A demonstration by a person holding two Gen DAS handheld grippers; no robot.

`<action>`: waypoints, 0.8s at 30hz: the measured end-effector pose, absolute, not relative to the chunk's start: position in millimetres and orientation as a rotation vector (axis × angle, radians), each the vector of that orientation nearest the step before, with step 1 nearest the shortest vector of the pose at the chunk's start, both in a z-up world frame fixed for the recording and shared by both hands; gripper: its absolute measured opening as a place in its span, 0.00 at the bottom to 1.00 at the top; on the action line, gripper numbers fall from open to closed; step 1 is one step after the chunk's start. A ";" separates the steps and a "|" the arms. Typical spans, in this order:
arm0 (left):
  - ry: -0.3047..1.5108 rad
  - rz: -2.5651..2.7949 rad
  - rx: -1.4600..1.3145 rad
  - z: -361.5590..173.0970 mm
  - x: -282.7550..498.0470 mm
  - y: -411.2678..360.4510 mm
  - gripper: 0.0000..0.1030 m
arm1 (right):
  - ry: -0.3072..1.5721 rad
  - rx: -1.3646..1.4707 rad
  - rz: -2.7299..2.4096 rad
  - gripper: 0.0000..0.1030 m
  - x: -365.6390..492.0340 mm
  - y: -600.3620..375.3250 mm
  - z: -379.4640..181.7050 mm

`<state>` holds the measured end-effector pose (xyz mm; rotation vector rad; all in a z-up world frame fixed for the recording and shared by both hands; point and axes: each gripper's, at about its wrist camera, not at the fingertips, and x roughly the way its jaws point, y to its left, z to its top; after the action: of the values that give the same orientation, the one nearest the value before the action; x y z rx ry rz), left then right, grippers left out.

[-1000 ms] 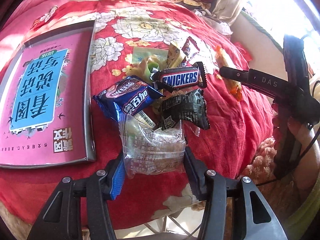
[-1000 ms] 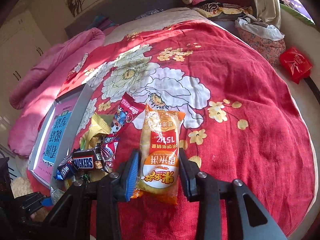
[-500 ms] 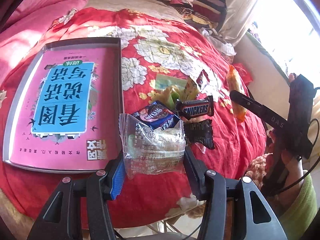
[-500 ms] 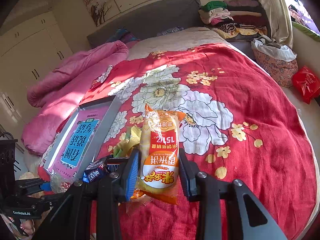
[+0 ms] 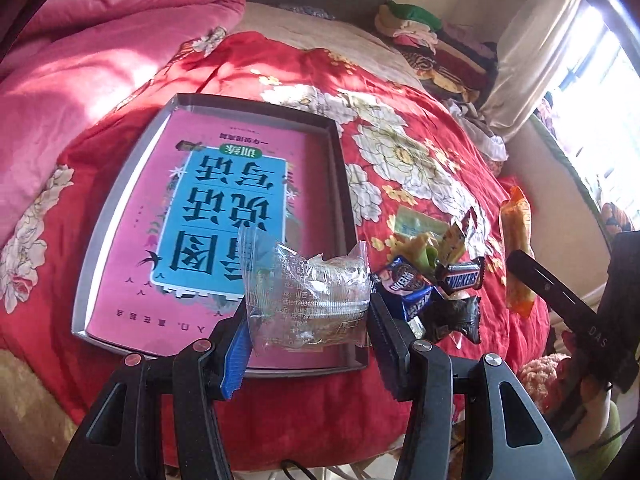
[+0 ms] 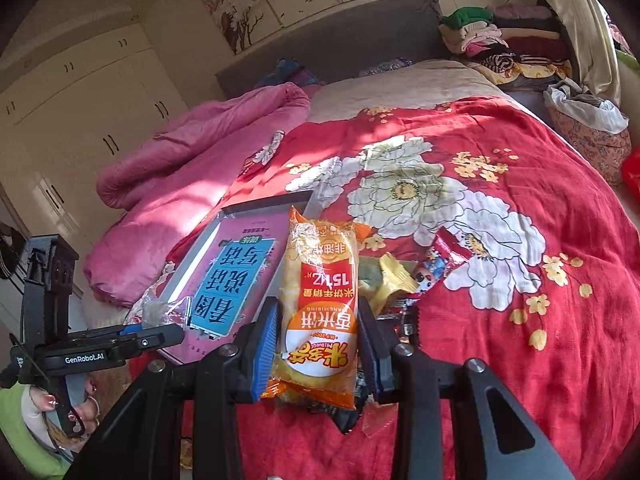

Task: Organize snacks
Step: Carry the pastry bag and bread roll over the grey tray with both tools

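"SNICKERS" on chocolate bar point(image 5: 460, 279); "GenRobot.AI" on left gripper point(image 6: 156, 330); "DAS" on right gripper point(image 5: 536, 280); "15亿" on orange rice-cracker pack point(image 6: 320, 312).

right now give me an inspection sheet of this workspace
surface: red floral quilt on a bed
job's things: shallow grey tray lined with a pink and blue book cover; clear plastic snack bag; orange rice cracker pack
clutter: Snickers bar, blue and black wrapped snacks piled right of the tray
grippers: left tongs shut on the clear bag; right tongs shut on the orange pack
cables: nothing seen
surroundings: pink duvet, white wardrobe
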<state>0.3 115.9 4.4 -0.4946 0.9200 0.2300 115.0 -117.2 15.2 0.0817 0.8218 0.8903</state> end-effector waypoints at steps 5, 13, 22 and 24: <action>0.887 0.270 -0.497 10.2 -9.8 135.2 0.54 | 0.803 0.035 0.954 0.36 97.9 -82.9 27.5; 0.843 0.320 -0.536 15.3 -22.9 169.5 0.54 | 0.788 0.003 1.045 0.36 80.0 -27.6 41.4; 0.814 0.336 -0.548 11.3 -29.8 197.2 0.54 | 0.823 -0.033 1.074 0.36 68.7 17.8 33.8; 0.822 0.340 -0.554 6.7 -30.5 202.2 0.54 | 0.836 -0.045 1.069 0.36 67.2 24.0 28.8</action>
<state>-30.5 202.2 6.7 -0.5541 0.8217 0.3399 67.2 24.0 28.8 -0.0454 0.8355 1.0690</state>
